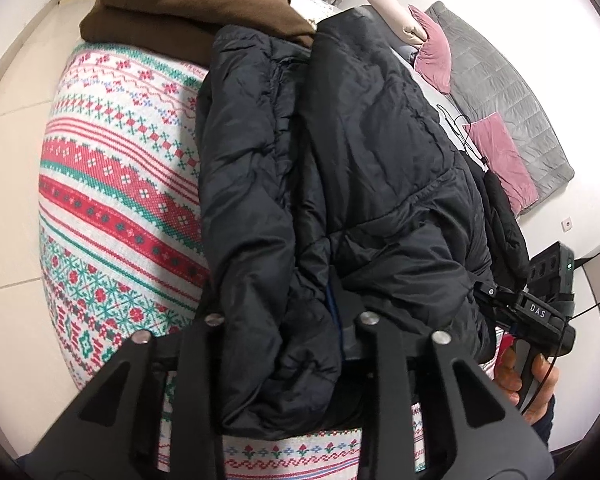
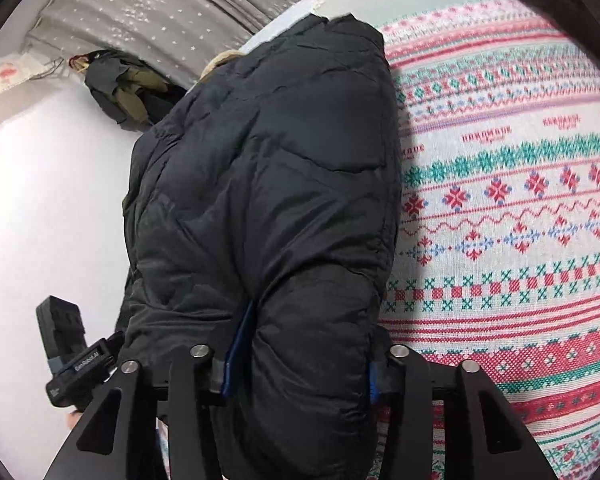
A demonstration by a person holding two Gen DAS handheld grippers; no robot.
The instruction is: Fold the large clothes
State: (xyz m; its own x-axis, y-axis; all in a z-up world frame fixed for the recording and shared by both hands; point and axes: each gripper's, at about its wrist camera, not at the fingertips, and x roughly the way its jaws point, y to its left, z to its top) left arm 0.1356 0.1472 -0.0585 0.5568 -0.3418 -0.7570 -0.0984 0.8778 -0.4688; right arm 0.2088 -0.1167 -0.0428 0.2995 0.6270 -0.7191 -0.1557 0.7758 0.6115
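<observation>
A large black puffer jacket [image 1: 340, 152] lies lengthwise on the bed's patterned red, green and white cover [image 1: 112, 184]. My left gripper [image 1: 284, 320] is shut on a bunched fold of the jacket at its near end; the fabric hides most of the fingers. In the right wrist view the same jacket [image 2: 268, 184] fills the middle. My right gripper [image 2: 300, 364] is shut on a thick padded fold of it, with blue pads showing on each side. The right gripper's body [image 1: 536, 316] shows at the right edge of the left wrist view, held in a hand.
A folded brown garment [image 1: 188, 4] lies at the bed's far end. Pink cushions [image 1: 500, 156] and a grey quilted mat [image 1: 512, 92] lie right of the jacket. Clothes hang on a wall hook [image 2: 120, 84]. Pale floor tiles [image 1: 8, 160] lie left of the bed.
</observation>
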